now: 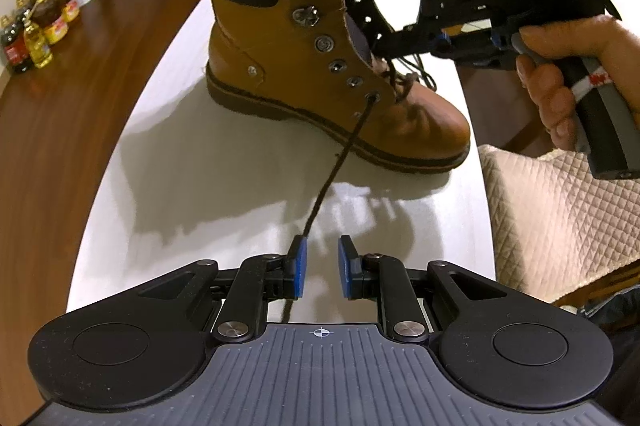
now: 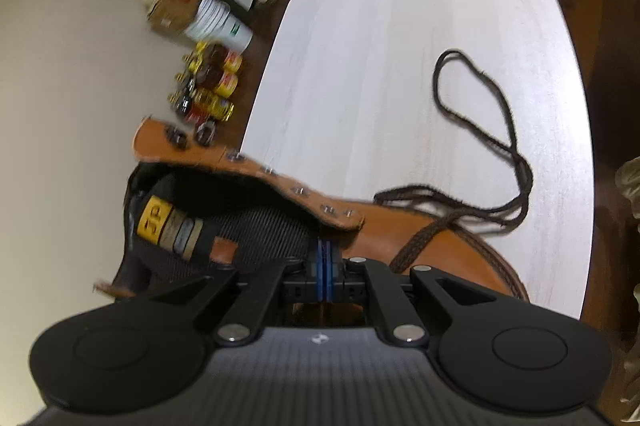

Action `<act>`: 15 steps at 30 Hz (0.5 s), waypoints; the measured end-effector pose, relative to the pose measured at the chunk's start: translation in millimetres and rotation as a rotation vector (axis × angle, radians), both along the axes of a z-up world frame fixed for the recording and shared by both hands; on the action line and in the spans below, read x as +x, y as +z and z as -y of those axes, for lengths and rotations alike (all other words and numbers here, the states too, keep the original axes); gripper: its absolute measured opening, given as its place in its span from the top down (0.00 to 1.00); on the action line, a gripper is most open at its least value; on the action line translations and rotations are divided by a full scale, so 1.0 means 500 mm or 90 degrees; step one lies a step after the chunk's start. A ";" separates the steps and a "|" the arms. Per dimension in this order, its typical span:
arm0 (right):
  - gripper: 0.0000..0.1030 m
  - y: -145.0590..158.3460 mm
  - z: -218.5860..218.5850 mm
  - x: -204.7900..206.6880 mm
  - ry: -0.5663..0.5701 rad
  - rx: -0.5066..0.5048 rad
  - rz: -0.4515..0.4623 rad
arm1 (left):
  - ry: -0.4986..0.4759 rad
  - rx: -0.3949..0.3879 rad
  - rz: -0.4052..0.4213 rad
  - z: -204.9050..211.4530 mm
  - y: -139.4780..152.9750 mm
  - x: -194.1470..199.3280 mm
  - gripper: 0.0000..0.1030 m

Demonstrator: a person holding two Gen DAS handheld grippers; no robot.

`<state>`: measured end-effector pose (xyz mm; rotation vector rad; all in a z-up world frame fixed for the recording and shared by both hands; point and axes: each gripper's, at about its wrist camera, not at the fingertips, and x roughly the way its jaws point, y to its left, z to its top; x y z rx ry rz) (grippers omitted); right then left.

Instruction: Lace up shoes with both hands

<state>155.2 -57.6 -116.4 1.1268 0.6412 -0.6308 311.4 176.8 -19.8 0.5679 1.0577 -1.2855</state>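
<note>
Could not read the blurred labels on the bottles (image 2: 208,86), nor see the lace (image 1: 336,162) end behind the left gripper (image 1: 322,268).

A pale, wood-grained tabletop (image 1: 224,186) with rounded corners carries a tan leather boot (image 1: 320,66), which stands upright on its dark sole with the toe toward 5 o'clock in the left wrist view. A dark brown lace (image 1: 340,162) runs from the boot's lowest eyelet toward 6 o'clock, though whether this stretch touches the tabletop cannot be told. In the right wrist view, the slack of the lace (image 2: 480,130) lies in a long loose loop on the bare tabletop (image 2: 360,46) at about 1 o'clock from the boot (image 2: 400,238).
</note>
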 end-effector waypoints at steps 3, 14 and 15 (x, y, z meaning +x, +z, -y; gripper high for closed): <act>0.97 0.001 0.001 -0.006 -0.028 0.013 0.005 | -0.005 -0.003 0.003 0.002 0.002 0.000 0.83; 0.98 -0.010 -0.002 -0.036 -0.070 0.065 0.035 | -0.018 -0.001 0.007 0.007 0.002 -0.006 0.83; 0.98 -0.012 -0.002 -0.039 -0.075 0.073 0.036 | -0.020 0.001 0.008 0.007 0.002 -0.007 0.83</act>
